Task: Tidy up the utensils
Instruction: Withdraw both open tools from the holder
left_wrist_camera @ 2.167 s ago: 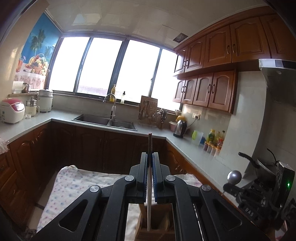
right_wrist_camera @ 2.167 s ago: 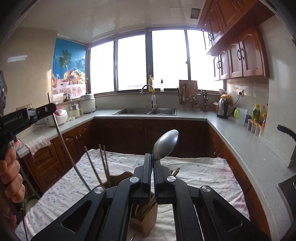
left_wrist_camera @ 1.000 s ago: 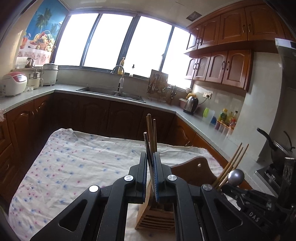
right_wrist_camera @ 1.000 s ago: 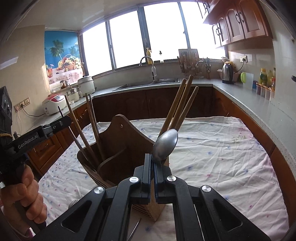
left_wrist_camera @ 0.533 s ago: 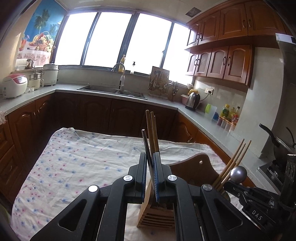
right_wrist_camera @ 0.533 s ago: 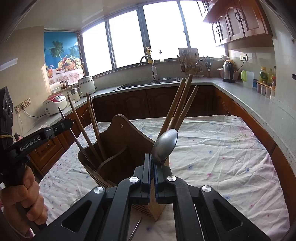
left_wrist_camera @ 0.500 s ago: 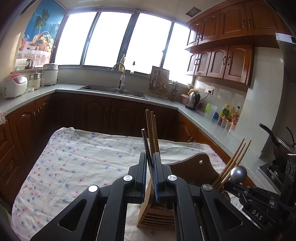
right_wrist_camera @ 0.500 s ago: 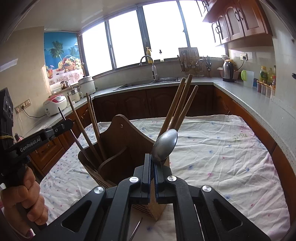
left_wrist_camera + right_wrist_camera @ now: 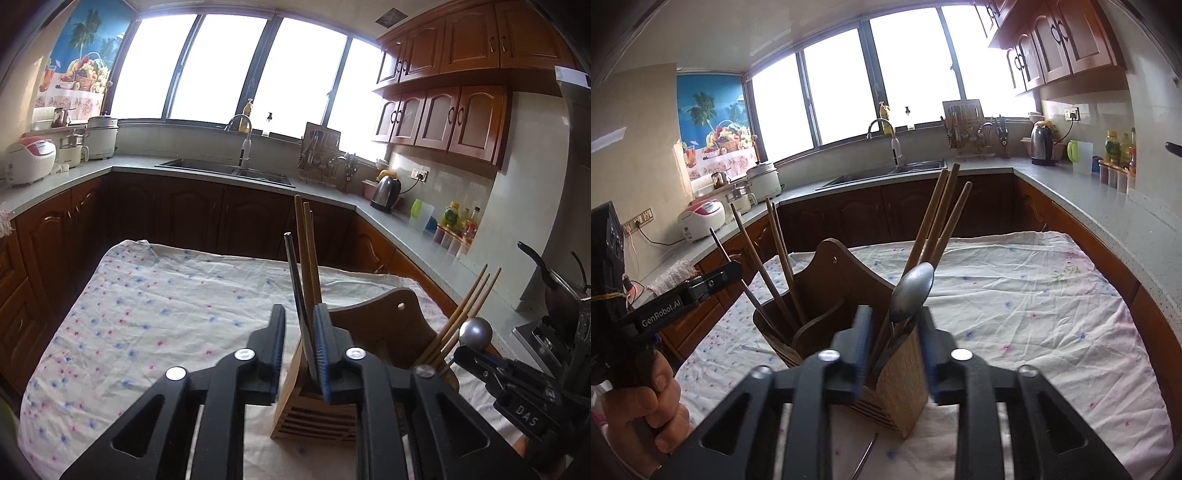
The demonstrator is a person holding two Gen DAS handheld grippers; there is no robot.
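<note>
- Wooden utensil holder (image 9: pixel 827 295) stands on the flowered tablecloth (image 9: pixel 1034 295), directly ahead of and below both grippers.
- Right gripper (image 9: pixel 894 343): its jaws are opening, with the metal spoon (image 9: pixel 912 288) standing between them, bowl up, handle down in the holder's near compartment; neither pad seems to press on it.
- Left gripper (image 9: pixel 299 350): its jaws are opening too; a dark chopstick (image 9: pixel 295 280) stands between them, leaning against the right-hand pad, its tip in the holder.
- Wooden chopsticks (image 9: pixel 938 218) rise just beyond the spoon.
</note>
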